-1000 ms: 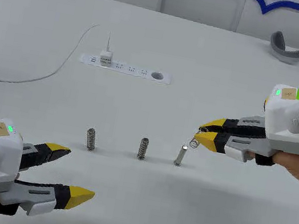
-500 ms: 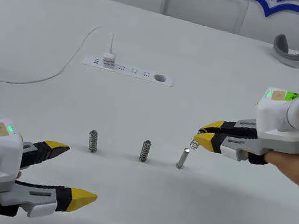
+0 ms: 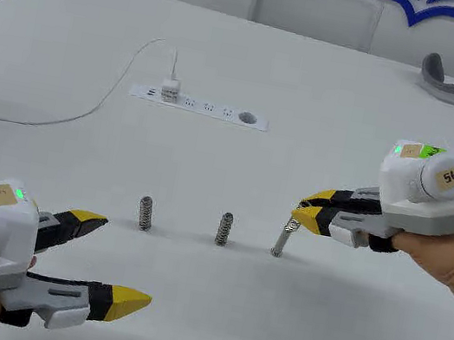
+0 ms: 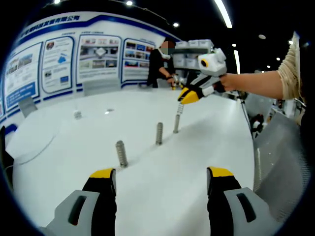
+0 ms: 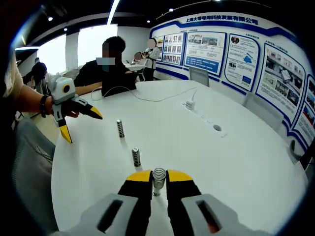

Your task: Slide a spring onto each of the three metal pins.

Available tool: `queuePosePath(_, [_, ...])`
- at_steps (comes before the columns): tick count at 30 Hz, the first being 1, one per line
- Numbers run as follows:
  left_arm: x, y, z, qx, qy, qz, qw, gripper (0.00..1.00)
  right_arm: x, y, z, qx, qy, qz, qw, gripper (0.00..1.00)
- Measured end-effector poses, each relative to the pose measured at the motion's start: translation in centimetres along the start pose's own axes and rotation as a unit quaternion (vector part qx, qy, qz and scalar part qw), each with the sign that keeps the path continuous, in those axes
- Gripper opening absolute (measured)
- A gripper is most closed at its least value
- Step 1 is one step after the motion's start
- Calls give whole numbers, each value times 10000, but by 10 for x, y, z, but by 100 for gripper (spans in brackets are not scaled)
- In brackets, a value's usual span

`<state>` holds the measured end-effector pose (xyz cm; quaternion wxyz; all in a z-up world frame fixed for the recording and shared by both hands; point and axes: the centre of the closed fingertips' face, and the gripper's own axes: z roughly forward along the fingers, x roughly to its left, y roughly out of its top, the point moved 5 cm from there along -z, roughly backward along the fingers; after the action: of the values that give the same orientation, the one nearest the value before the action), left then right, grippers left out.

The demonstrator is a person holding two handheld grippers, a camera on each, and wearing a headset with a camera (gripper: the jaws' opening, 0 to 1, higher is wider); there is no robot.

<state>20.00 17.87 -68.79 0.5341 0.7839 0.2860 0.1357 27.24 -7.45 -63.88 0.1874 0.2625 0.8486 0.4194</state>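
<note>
Got the right gripper [image 3: 298, 215] over at the right of the head view, jaws pinched almost together on a small spring [image 3: 291, 226], one yellow tip either side of it. Seeing that spring right at the top end of the rightmost pin [image 3: 280, 245], just right of centre in the frame, with the pin leaning a bit toward the gripper. Can't tell how far down the pin, though. Same story in the right gripper view: spring upright between the two tips at lower centre. Further left, the middle pin [image 3: 224, 229] and the left pin [image 3: 145, 213], each already wearing a spring, all three lined up in a row on the white table [image 3: 351, 113]. Down in the lower left, the left gripper [image 3: 121, 259] spread wide, nothing between the jaws, well apart from the pins. Spotting a white power strip [image 3: 199, 106] toward the upper centre-left too.
</note>
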Motion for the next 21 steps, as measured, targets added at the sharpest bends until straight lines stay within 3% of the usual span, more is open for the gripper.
queuePosePath(21, [0,0,1,30,32,-35,10000,76,1,-10,11,65,26,101,9999,12])
